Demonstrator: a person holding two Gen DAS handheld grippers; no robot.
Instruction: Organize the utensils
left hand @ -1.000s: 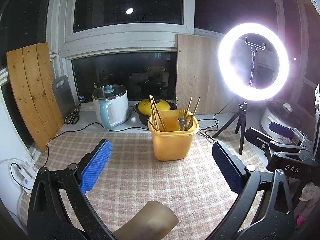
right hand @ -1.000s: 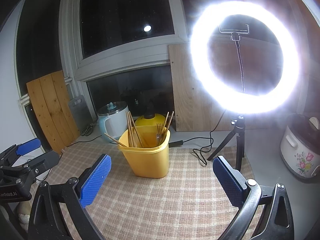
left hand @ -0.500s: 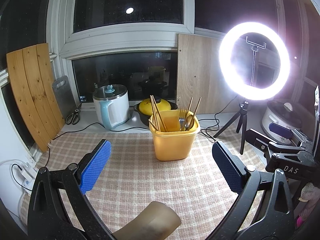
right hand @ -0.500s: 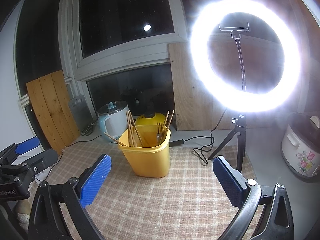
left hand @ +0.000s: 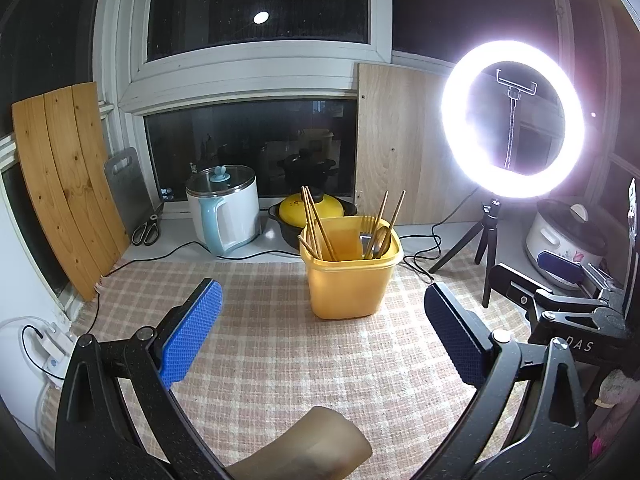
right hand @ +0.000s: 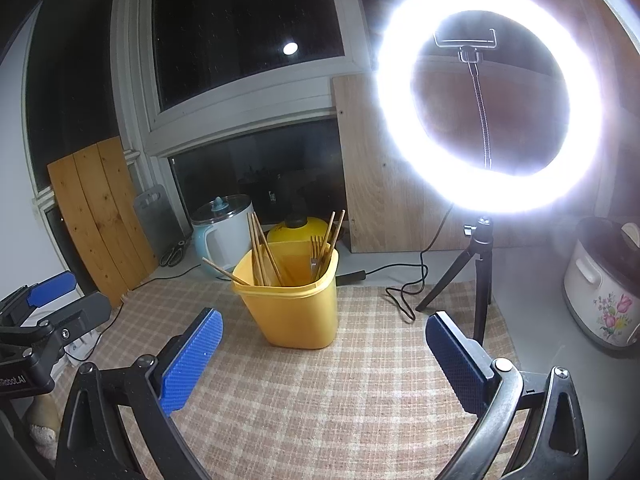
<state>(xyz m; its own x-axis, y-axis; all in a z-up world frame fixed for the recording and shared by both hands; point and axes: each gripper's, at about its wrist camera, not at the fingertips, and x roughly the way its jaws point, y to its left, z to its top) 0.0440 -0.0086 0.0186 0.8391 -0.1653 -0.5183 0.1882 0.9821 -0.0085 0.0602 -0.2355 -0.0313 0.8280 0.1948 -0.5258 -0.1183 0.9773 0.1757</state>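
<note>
Left wrist view: both grippers' fingers spread wide, empty, before the yellow holder of chopsticks mid-worktop.

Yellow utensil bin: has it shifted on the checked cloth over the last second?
No. The yellow utensil bin keeps its spot beside the ring light tripod; only the camera eased slightly.
</note>
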